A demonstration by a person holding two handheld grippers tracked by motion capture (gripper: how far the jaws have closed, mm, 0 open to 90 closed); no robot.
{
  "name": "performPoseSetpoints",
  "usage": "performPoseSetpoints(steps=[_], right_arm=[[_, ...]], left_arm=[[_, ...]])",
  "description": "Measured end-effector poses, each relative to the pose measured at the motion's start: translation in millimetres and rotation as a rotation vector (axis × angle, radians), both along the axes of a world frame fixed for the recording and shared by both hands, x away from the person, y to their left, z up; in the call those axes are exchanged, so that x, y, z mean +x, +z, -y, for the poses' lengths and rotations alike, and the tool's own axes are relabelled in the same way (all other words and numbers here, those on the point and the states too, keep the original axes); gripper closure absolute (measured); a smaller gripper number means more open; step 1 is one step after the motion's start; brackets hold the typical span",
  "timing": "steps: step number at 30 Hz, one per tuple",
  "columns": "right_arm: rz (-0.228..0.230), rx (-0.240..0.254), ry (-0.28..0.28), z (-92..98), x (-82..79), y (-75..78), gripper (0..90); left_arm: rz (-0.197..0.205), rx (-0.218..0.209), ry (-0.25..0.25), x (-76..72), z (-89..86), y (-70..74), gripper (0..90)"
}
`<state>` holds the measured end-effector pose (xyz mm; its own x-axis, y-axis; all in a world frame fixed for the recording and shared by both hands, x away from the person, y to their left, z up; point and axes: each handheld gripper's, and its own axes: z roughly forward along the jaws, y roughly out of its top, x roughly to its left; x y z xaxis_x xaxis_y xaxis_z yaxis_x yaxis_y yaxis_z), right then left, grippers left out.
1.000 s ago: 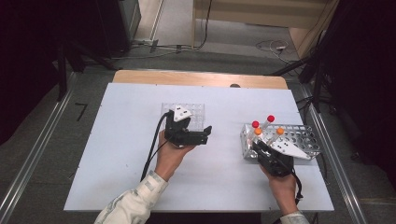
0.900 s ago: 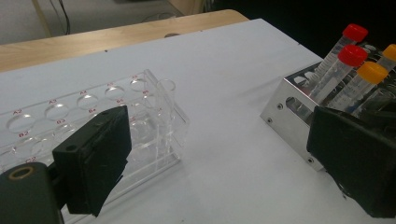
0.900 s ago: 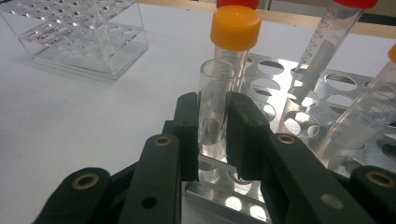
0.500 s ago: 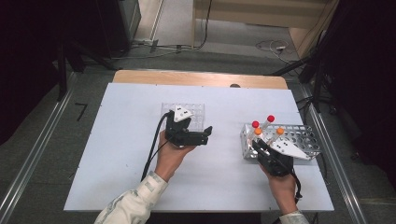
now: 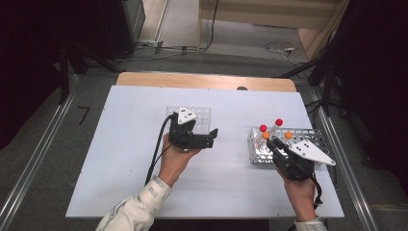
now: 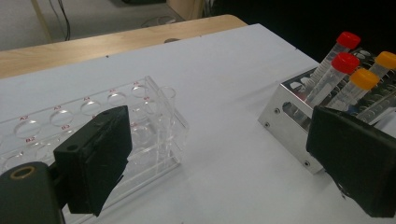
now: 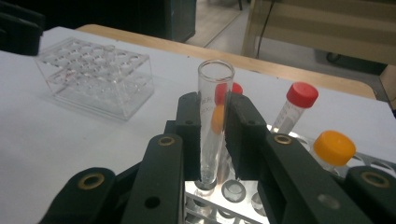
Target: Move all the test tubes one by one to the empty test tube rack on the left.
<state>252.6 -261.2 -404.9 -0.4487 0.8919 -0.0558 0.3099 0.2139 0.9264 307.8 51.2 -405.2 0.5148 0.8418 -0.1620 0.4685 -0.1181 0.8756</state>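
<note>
My right gripper (image 7: 215, 112) is shut on a clear, uncapped glass tube (image 7: 212, 121), held upright with its bottom just above the holes of the metal rack (image 7: 210, 200). In the high view this gripper (image 5: 272, 144) hangs over the rack's near-left corner (image 5: 257, 154). Two red-capped tubes (image 5: 278, 122) and two orange-capped tubes (image 5: 288, 135) stand in that rack. My left gripper (image 5: 211, 137) is open with nothing between its jaws. It sits just in front of the clear plastic rack (image 5: 197, 114) and points right. In the left gripper view its jaws (image 6: 224, 149) frame the plastic rack (image 6: 149, 107) and the metal rack (image 6: 285, 105).
The white tabletop (image 5: 130, 144) spreads wide around both racks, with a wooden strip (image 5: 202, 81) along its far edge. Metal rails run along the floor on both sides. A cable trails from the left gripper toward the person's sleeve (image 5: 139, 207).
The right gripper has risen a little over the metal rack with the clear tube in it. The left hand and gripper have stayed in place.
</note>
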Motion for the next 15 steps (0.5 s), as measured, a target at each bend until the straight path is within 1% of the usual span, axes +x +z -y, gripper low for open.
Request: performPoseSetpoints(steps=[3, 5, 11, 15], right_arm=[[0.010, 0.003, 0.016, -3.0, -3.5, 5.9, 73.5], [0.005, 0.005, 0.032, -6.4, -4.0, 6.3, 73.4], [-0.015, 0.003, 0.073, -24.3, -1.6, -1.3, 73.4], [-0.032, -0.011, 0.104, -38.3, 1.7, -7.8, 73.5]], left_arm=[[0.002, -0.001, -0.003, -0.6, 0.2, 0.4, 7.3], [0.002, -0.002, -0.003, -1.3, 0.4, 0.9, 7.4], [0.002, -0.003, -0.001, -1.5, -0.5, 1.1, 7.4], [0.001, -0.002, -0.005, -2.0, -0.9, 1.2, 7.3]])
